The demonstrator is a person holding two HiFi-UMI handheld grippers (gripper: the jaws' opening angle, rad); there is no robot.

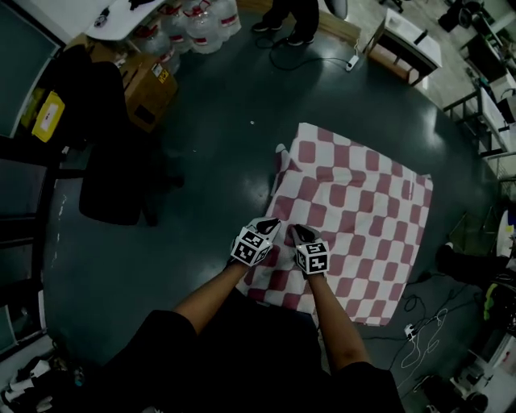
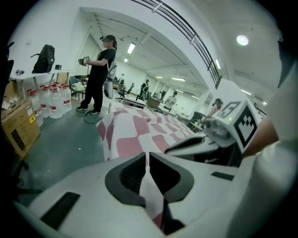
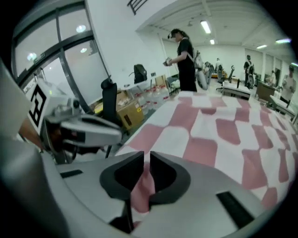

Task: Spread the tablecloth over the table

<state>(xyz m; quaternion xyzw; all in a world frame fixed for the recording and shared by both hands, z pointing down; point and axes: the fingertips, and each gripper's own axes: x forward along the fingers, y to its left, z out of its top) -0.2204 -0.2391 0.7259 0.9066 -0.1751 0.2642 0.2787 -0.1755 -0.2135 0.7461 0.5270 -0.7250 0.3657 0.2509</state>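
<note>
A pink-and-white checked tablecloth [image 1: 355, 202] lies over the table, its far left corner rumpled [image 1: 282, 161]. My two grippers sit side by side at the cloth's near left edge. The left gripper [image 1: 270, 227] is shut on a fold of the cloth, which shows pinched between its dark pads [image 2: 148, 160]. The right gripper [image 1: 299, 234] is shut on the same edge, with a pink fold of tablecloth [image 3: 142, 188] squeezed in its jaws [image 3: 146, 160]. Each gripper shows beside the other in its neighbour's view. The table itself is hidden under the cloth.
A black chair [image 1: 113, 161] and cardboard boxes [image 1: 149, 85] stand to the left, with water bottles [image 1: 201, 24] behind. A person [image 2: 100, 69] stands past the table's far end. Cables and a power strip [image 1: 411, 331] lie on the floor at the right.
</note>
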